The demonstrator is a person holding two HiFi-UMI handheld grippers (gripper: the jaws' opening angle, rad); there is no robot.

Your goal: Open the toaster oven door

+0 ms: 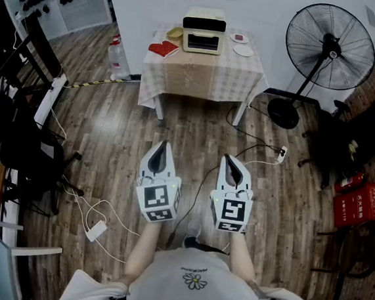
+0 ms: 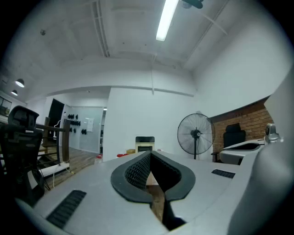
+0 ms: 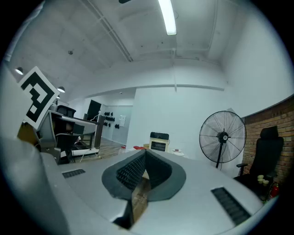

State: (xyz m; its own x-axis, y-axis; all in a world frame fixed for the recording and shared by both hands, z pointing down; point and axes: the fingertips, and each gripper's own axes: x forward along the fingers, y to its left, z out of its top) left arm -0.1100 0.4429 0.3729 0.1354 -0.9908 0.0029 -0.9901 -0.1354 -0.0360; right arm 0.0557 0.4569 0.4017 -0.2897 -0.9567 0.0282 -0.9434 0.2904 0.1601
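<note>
A cream toaster oven (image 1: 203, 31) with its door closed stands on a small table (image 1: 208, 72) with a checked cloth, far ahead by the white wall. It shows small in the left gripper view (image 2: 144, 143) and the right gripper view (image 3: 159, 142). My left gripper (image 1: 162, 147) and right gripper (image 1: 228, 160) are held side by side over the wooden floor, well short of the table. Both are shut with nothing between their jaws, tips touching (image 2: 149, 154) (image 3: 145, 152).
A black standing fan (image 1: 329, 47) is right of the table. Plates (image 1: 240, 44) and red items (image 1: 163, 49) lie beside the oven. A water bottle (image 1: 118, 55) stands left of the table. Cables (image 1: 102, 217) cross the floor; chairs (image 1: 28, 157) and desks are at left, a red box (image 1: 357, 203) at right.
</note>
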